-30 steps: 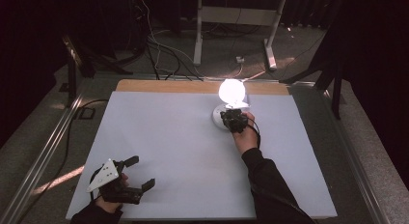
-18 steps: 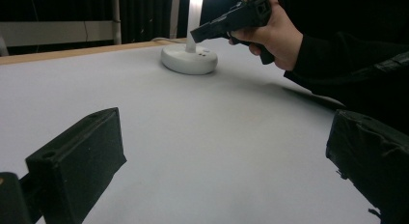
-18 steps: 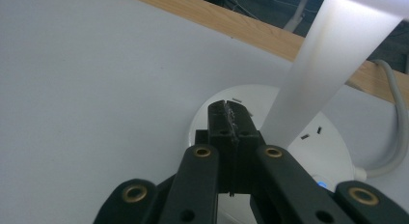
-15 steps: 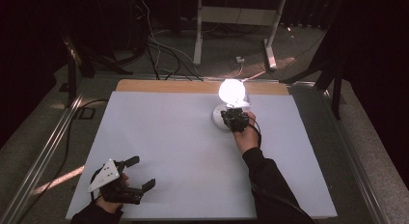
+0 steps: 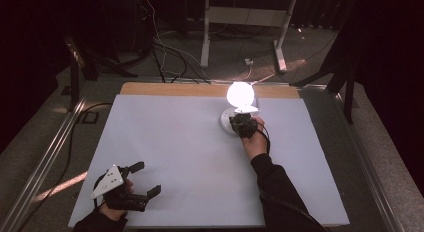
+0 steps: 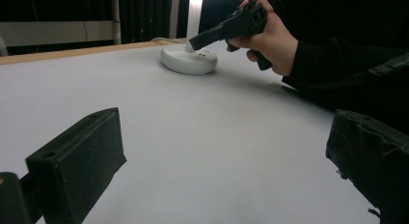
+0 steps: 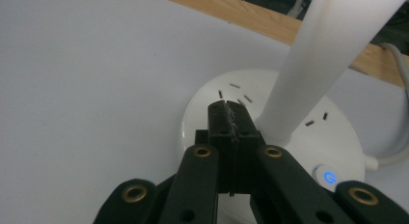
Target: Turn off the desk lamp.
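Right gripper (image 7: 226, 110) — jaws pressed together, nothing between them, tip over the lamp base (image 7: 212, 101) at the table's (image 5: 165, 142) far edge. We see its power button (image 7: 329, 177) lit blue, lamp head (image 5: 240, 93) glowing. Left gripper (image 5: 145, 179) spread — near corner.

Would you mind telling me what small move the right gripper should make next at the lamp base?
Probably lift straight off: the lamp is lit, its power button glows, and the shut right gripper is over the lamp base, beside the button.

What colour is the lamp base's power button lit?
Blue: the power button glows on the white lamp base, clearest in the right gripper view.
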